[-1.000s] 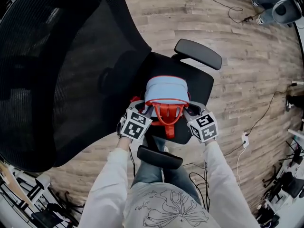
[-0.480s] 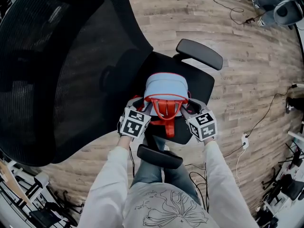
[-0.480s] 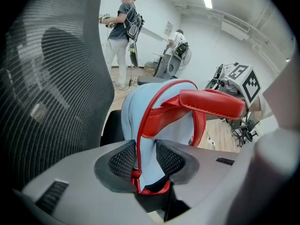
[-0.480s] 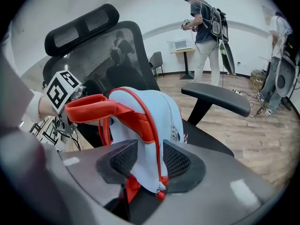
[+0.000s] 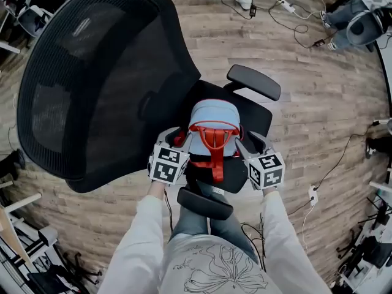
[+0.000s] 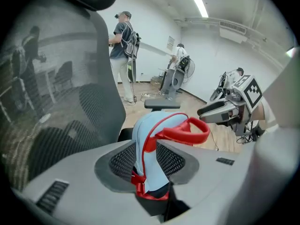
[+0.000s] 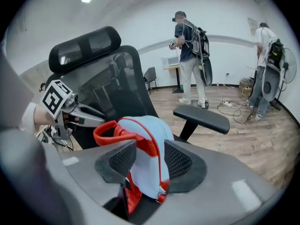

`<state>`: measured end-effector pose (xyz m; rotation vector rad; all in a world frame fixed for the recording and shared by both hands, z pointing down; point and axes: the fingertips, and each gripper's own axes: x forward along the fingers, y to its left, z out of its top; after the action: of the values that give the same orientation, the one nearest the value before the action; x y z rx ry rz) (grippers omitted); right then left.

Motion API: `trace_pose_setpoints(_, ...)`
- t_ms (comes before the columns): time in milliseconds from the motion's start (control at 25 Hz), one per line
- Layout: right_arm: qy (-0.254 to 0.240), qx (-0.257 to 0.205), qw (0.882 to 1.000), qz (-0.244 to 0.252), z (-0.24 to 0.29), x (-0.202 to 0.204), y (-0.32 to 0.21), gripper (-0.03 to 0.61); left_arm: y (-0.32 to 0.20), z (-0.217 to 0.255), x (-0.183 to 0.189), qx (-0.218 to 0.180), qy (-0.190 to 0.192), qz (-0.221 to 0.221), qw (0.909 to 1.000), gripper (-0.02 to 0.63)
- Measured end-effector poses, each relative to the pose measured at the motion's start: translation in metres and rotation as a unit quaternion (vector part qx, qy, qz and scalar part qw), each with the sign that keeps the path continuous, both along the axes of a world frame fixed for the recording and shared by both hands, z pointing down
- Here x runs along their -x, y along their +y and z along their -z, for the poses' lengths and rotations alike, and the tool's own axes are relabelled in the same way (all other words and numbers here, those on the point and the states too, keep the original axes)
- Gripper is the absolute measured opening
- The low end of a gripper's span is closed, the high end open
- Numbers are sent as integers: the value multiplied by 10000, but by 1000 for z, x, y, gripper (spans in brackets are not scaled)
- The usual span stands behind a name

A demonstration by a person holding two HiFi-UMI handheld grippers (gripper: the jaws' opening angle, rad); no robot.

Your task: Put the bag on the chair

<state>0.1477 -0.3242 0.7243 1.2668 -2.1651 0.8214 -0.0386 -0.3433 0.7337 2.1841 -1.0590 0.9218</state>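
A light blue bag (image 5: 213,116) with red trim and a red handle stands upright on the black chair seat (image 5: 252,112). My left gripper (image 5: 177,138) is at the bag's left side and my right gripper (image 5: 244,141) at its right side. In the left gripper view the bag (image 6: 151,142) sits between the spread pads of the left gripper (image 6: 146,158), which do not press it. In the right gripper view the bag (image 7: 146,144) fills the gap of the right gripper (image 7: 150,161), whose jaws are opening and loose around it.
The tall mesh backrest (image 5: 104,84) rises at the left. One armrest (image 5: 254,81) is beyond the bag, another (image 5: 205,203) close to my legs. Cables and a power strip (image 5: 315,179) lie on the wooden floor. People (image 7: 190,55) stand across the room.
Both grippers have drawn slightly back and outward from the bag, which stays on the seat. The right jaws have spread wider. The view has shifted, showing more of the backrest.
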Motion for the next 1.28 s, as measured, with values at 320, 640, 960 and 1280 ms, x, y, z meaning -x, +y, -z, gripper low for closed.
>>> trace_pose_setpoints(320,-282,-1331,9900,-375,119,0,-20,148,-14,120,10,-1303,316,768,9880,109)
trace_pose_setpoints(640,-466,-2511,9650,-598,238,-6,-8,81,0,251,12,-2470,694,1258,9583,60)
trace_pose_setpoints(960,-316,-3280,9422,-599,311,-1,18,67,33,335,16,-3216,984,1549,9289,32)
trace_pose_setpoints(1280,-420,-3638,9282,-652,352,-3,39,49,62,373,22,-3567,1020,1802,9110,31)
